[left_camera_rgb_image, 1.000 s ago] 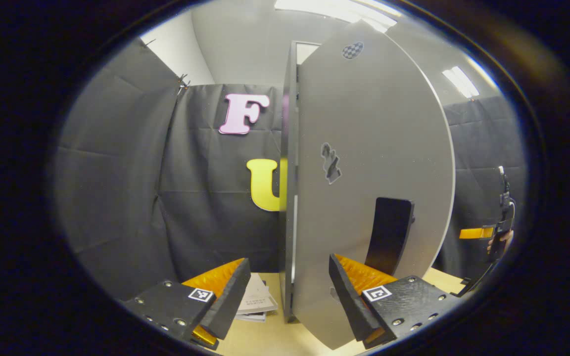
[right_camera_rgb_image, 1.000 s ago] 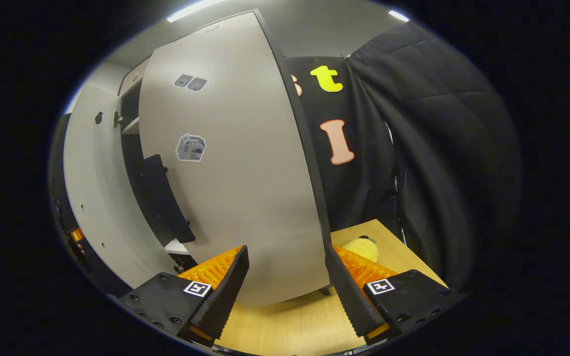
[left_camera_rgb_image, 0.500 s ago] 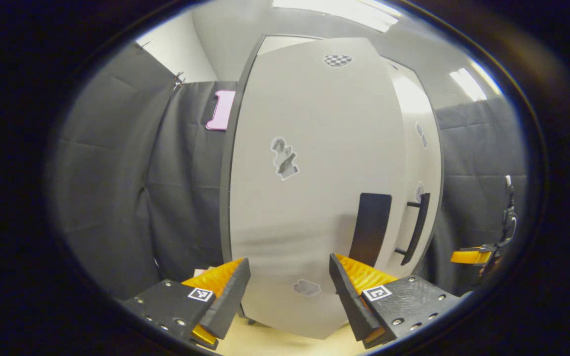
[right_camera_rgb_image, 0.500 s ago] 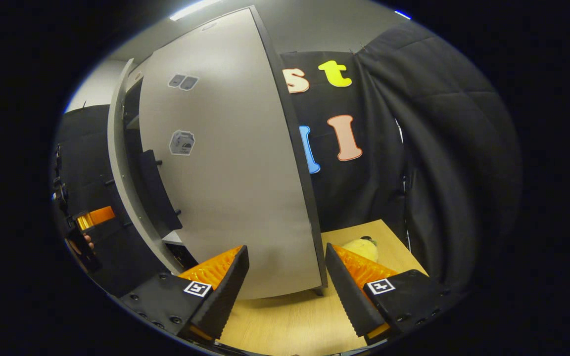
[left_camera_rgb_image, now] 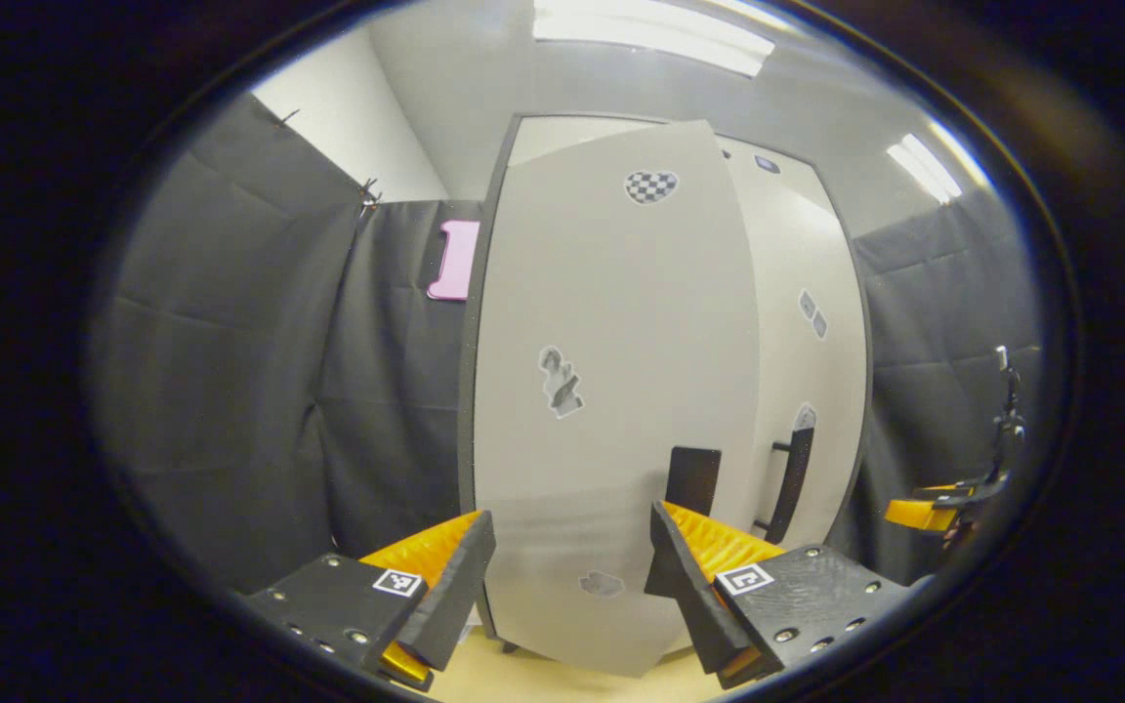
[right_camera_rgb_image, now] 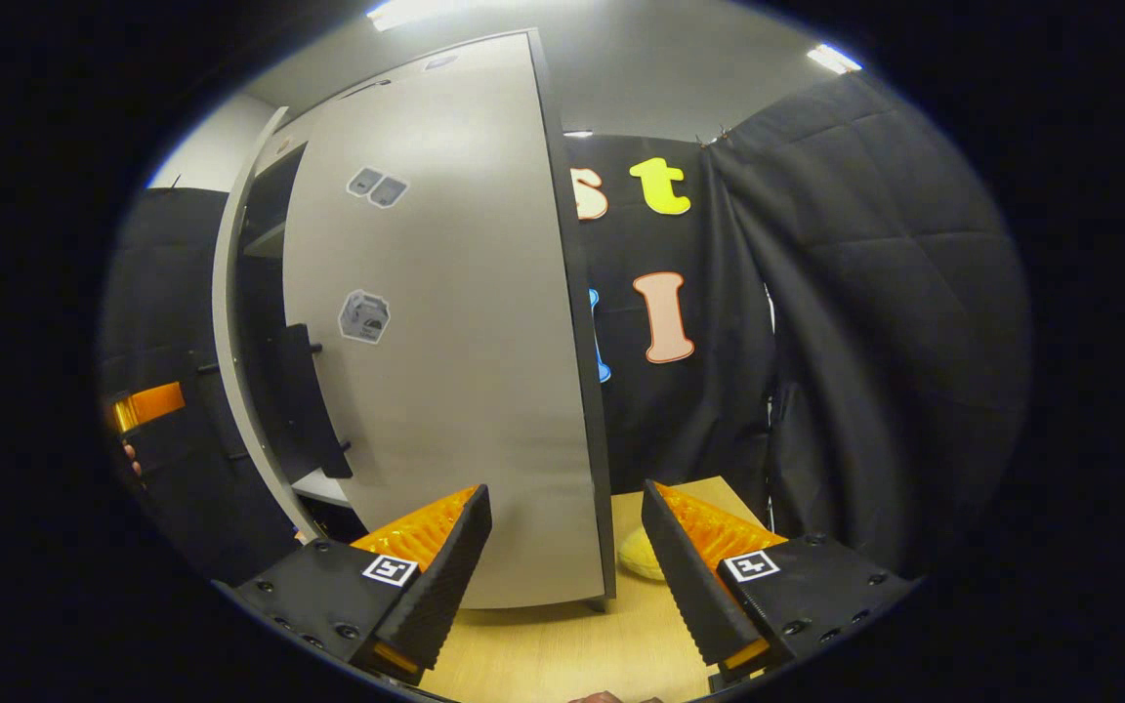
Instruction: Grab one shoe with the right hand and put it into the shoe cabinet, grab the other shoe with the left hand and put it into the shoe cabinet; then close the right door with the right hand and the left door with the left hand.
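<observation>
The grey shoe cabinet stands on the table. In the left gripper view its left door (left_camera_rgb_image: 611,391) faces me, swung almost flat against the front, with the right door (left_camera_rgb_image: 807,371) beside it. A black handle (left_camera_rgb_image: 691,478) sits low on the left door. My left gripper (left_camera_rgb_image: 567,586) is open, close in front of that door's lower part. In the right gripper view the right door (right_camera_rgb_image: 455,342) stands slightly ajar, a dark gap (right_camera_rgb_image: 265,293) beside it. My right gripper (right_camera_rgb_image: 567,576) is open at that door's lower outer edge. The doors hide the cabinet's inside.
A yellow object (right_camera_rgb_image: 641,557) lies on the wooden table (right_camera_rgb_image: 562,644) behind the right door's edge. Black cloth walls close in both sides. The other gripper appears far right (left_camera_rgb_image: 924,513) in the left gripper view and far left (right_camera_rgb_image: 147,405) in the right gripper view.
The left door has swung from edge-on to nearly flat against the cabinet. The right door has turned a little further inward. Both grippers stay open.
</observation>
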{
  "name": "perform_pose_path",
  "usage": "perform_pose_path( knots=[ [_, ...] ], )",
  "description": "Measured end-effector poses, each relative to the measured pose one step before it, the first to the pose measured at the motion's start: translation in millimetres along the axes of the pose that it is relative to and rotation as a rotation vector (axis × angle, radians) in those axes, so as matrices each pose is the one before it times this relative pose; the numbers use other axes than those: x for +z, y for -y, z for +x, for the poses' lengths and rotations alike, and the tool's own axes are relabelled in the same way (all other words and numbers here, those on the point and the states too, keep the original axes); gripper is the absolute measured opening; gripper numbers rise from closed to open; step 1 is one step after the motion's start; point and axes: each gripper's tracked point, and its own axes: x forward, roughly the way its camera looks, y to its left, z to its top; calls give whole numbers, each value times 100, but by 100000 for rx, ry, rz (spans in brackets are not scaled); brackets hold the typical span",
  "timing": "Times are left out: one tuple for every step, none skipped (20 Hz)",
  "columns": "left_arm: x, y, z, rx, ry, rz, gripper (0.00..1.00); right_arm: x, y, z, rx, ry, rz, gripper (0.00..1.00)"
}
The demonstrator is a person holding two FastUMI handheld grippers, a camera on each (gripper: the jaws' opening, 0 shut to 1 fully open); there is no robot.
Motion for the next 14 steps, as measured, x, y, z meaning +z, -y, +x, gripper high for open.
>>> perform_pose_path(
  knots=[
    [275, -595, -701, 609, 1042, -993, 87, 408, -281, 5, -243, 557, 374, 98],
    [74, -575, -377, 846, 387, -188, 87, 521, -174, -66, -1097, 931, -274, 98],
    [-242, -858, -393, 862, 197, 209, 87, 554, -3, -96, -1430, 1423, -884, 98],
    [-176, -820, -374, 1175, 150, 101, 87, 552, 68, -188, -1453, 2069, -1447, 98],
    [-250, -678, -23, 660, 147, -374, 92, 393, -76, -285, -1480, 1975, -1208, 98],
    [-139, -369, -196, 83, 167, -1039, 92, 246, -241, -275, -697, 1689, -1247, 98],
    [-174, -306, -237, -240, 406, -1373, 92, 43, -359, -321, -327, 944, -961, 98],
    [-169, -184, -272, -745, 157, -1148, 92, -243, -524, -244, 736, 125, -1245, 98],
    [-30, -172, -179, -563, 132, -569, 87, -410, -635, -354, 1311, -940, -1616, 98],
    [-48, -205, -142, 2, -12, 276, 87, -395, -235, -521, 833, -776, -1823, 98],
    [-150, -136, -62, 121, -212, 1208, 88, -196, -186, -481, 53, -419, -1836, 98],
    [-106, -78, -60, 54, -80, 1800, 90, -25, -85, -324, -51, 262, -1611, 98],
    [-243, -162, -220, -316, -146, 1769, 92, -12, -29, -271, -679, 240, -943, 98],
    [-155, -2, -86, -616, -164, 1164, 94, -30, -39, -437, -499, 238, -50, 98]
  ],
)
